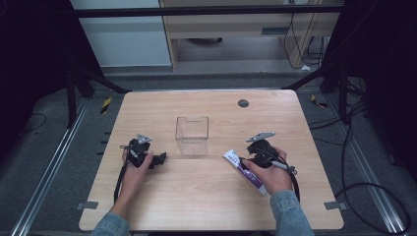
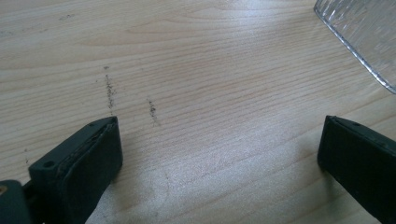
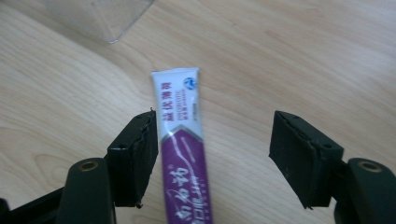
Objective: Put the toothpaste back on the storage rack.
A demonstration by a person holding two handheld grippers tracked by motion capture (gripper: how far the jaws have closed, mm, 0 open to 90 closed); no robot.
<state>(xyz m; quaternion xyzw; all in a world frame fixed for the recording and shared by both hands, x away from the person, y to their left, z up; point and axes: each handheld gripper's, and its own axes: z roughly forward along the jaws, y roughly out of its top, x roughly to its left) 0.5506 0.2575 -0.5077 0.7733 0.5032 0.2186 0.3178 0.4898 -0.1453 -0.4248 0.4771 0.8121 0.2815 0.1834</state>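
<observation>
A purple and white toothpaste tube [image 1: 241, 169] lies on the wooden table [image 1: 206, 201] at the front right, its flat crimped end towards the clear plastic box [image 1: 192, 135]. My right gripper [image 1: 246, 158] is open around the tube. In the right gripper view the tube [image 3: 182, 154] runs up between the jaws, close against the left one, with a wide gap to the other side of my right gripper [image 3: 215, 119]. My left gripper [image 1: 161, 158] rests at the front left, open over bare wood [image 2: 219, 135], with nothing between its jaws.
The clear box [image 2: 364, 37] stands open-topped mid-table; one corner [image 3: 93, 14] reaches the upper left of the right gripper view. A small dark round disc [image 1: 243, 103] sits near the far edge. Black frame legs and cables surround the table.
</observation>
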